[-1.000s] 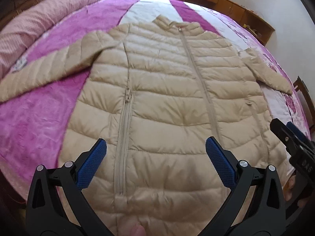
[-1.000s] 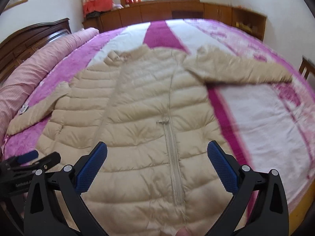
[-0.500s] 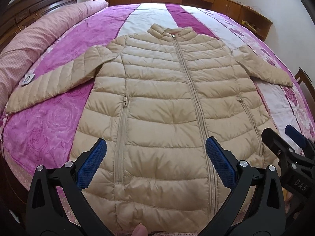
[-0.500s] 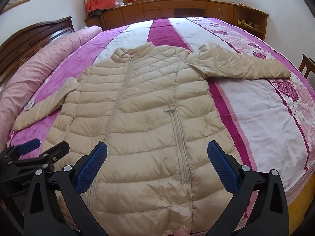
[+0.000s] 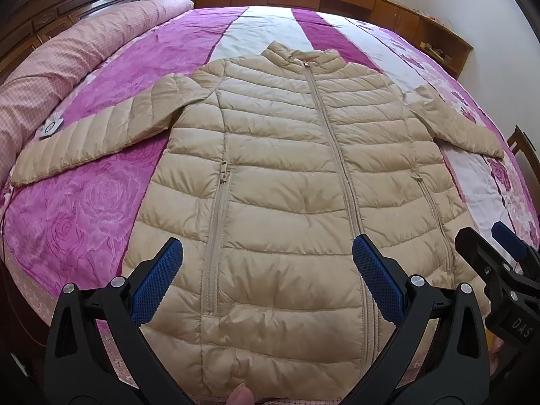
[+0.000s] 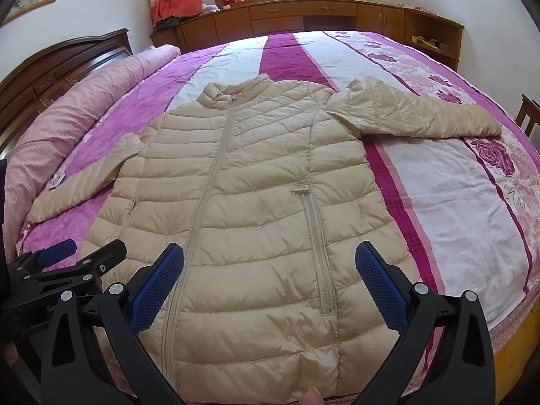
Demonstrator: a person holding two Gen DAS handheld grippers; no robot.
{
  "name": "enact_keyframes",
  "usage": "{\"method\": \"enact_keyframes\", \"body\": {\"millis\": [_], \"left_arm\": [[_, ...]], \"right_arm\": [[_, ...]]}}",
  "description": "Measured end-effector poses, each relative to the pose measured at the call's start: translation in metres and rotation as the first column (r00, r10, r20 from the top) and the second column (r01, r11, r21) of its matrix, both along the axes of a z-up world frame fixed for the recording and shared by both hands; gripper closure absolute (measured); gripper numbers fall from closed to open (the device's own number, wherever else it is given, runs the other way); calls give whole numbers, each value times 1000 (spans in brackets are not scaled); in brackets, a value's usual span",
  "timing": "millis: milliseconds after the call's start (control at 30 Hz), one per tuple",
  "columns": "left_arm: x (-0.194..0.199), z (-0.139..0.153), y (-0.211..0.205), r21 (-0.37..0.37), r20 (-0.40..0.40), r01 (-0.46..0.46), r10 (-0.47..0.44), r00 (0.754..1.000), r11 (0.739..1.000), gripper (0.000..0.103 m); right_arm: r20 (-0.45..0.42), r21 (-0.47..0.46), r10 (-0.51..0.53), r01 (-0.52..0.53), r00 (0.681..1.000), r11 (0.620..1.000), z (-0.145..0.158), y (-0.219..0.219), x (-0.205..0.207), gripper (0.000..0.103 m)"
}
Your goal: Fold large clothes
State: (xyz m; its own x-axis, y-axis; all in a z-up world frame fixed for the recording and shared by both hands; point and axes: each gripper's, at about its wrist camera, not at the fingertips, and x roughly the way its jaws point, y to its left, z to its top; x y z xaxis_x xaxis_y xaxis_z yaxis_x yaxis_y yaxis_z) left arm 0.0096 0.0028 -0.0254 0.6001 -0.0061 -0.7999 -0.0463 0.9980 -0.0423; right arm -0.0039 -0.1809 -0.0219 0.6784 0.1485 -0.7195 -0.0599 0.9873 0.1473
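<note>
- Both cameras now sit higher and farther back from the jacket (image 5: 287, 182) than a second ago, when the hem filled the lower frame; the whole garment, collar to hem, is in view from each wrist.
- That pull-back suggests the spreading-out step is over and the first fold has not yet begun (a judgement, not something seen).
- The left gripper (image 5: 266, 283) hovers over the hem with its jaws wide apart and nothing between them.
- The right gripper (image 6: 270, 283) hovers likewise, wide open and empty, over the hem's right half; each gripper shows at the edge of the other's view.
- The jacket lies face up on the bed (image 5: 94, 202), zipped to the collar, hem at the near edge, collar pointing toward the window side.
- It is a beige quilted puffer, smooth in the body with faint creases low down, a zipped pocket on either side.
- The left sleeve (image 5: 91, 135) stretches out toward a rolled pink quilt (image 5: 60, 64); the right sleeve (image 6: 422, 114) runs out across the floral sheet.
- A small tag hangs at the left sleeve (print too small to read).
</note>
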Motion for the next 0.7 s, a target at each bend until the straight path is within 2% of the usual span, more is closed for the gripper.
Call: {"method": "enact_keyframes", "body": {"millis": [700], "left_arm": [[1, -3, -2, -4, -8, 11, -11, 1000, 1000, 3]], "right_arm": [[-8, -1, -11, 11, 1000, 1000, 0, -2, 0, 5]]}}
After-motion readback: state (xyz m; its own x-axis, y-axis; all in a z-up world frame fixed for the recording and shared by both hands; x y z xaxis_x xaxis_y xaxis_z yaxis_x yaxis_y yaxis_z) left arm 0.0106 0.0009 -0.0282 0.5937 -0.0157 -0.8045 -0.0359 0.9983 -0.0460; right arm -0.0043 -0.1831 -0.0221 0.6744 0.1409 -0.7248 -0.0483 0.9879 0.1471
